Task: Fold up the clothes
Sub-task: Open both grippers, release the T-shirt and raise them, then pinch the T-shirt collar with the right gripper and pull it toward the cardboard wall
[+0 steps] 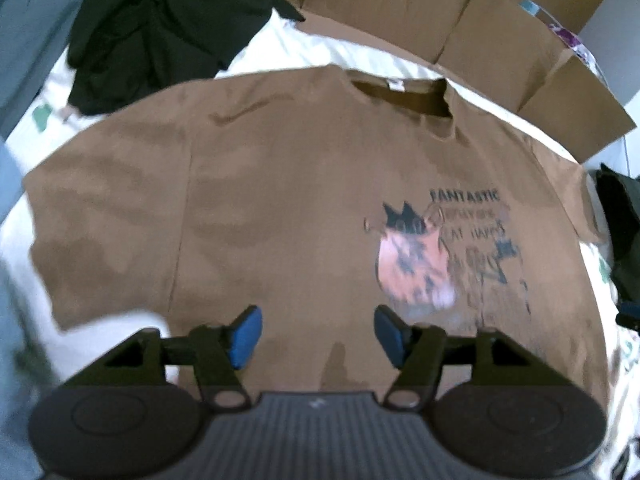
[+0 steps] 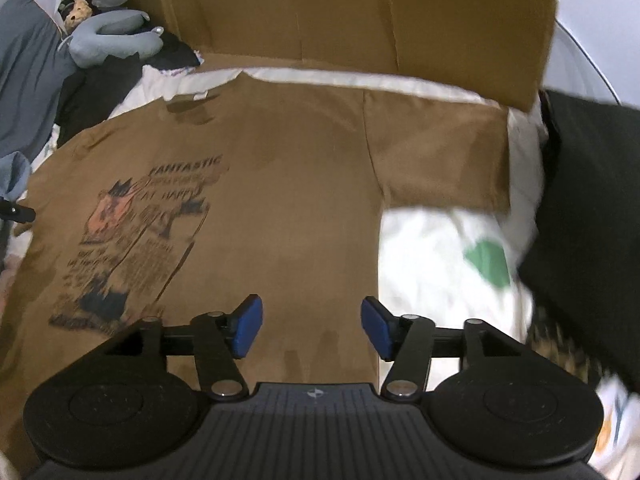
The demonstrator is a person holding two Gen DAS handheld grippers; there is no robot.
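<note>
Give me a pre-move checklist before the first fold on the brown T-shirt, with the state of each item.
1. Brown T-shirt spread flat, print side up, on the white sheet: ok.
2. Both sleeves laid out to the sides, left sleeve and right sleeve: ok.
3. Left gripper open, nothing between its pads: ok.
4. Right gripper open, nothing between its pads: ok.
5. Bottom hem lying straight: cannot tell, it is hidden below both grippers.
6. Room around the shirt: not ok, a dark garment lies by the left shoulder and a black item crowds the right sleeve.
</note>
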